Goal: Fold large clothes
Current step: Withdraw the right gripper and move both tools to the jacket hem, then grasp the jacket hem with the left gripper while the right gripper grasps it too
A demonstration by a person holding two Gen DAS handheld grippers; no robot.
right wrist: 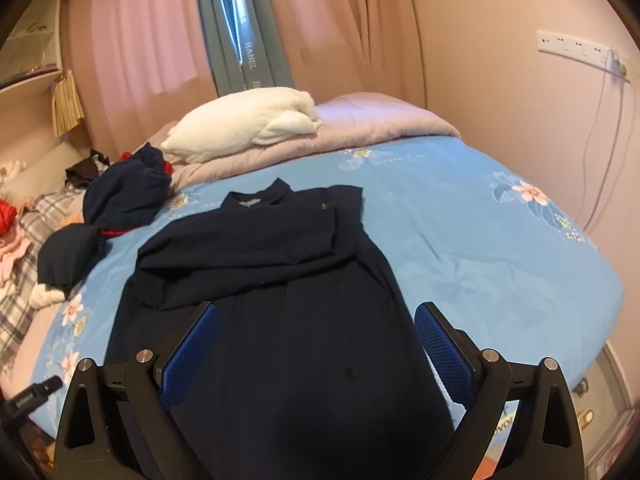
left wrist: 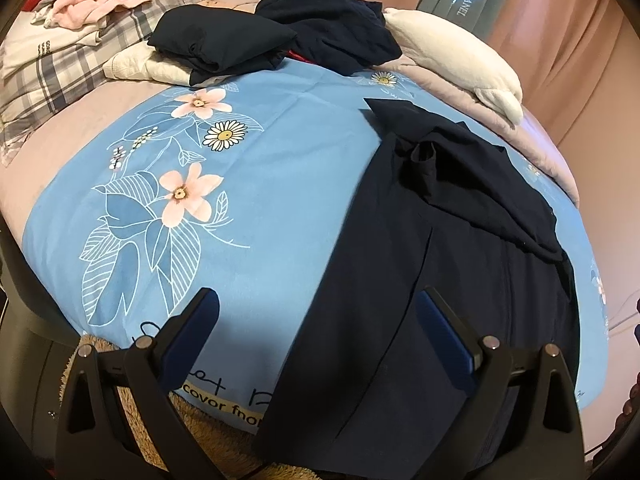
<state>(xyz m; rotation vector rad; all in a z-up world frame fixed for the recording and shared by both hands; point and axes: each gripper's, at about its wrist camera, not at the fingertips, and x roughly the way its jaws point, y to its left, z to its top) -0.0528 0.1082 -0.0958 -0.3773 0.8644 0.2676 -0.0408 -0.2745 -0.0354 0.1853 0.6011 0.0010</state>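
Note:
A large navy polo garment (right wrist: 280, 300) lies lengthwise on the blue floral bedsheet (right wrist: 480, 248), collar at the far end, with one sleeve folded across its chest. In the left wrist view the garment (left wrist: 420, 300) fills the right half. My left gripper (left wrist: 318, 308) is open above the garment's left edge near the hem, holding nothing. My right gripper (right wrist: 316, 320) is open above the garment's lower middle, holding nothing.
A pile of dark navy clothes (left wrist: 288, 36) and a folded navy piece (left wrist: 216, 40) sit at the far end of the bed. A white plush pillow (right wrist: 244, 124) lies on a lilac quilt (right wrist: 360, 120). Plaid bedding with pink clothes (left wrist: 80, 32) lies at the left. Curtains hang behind.

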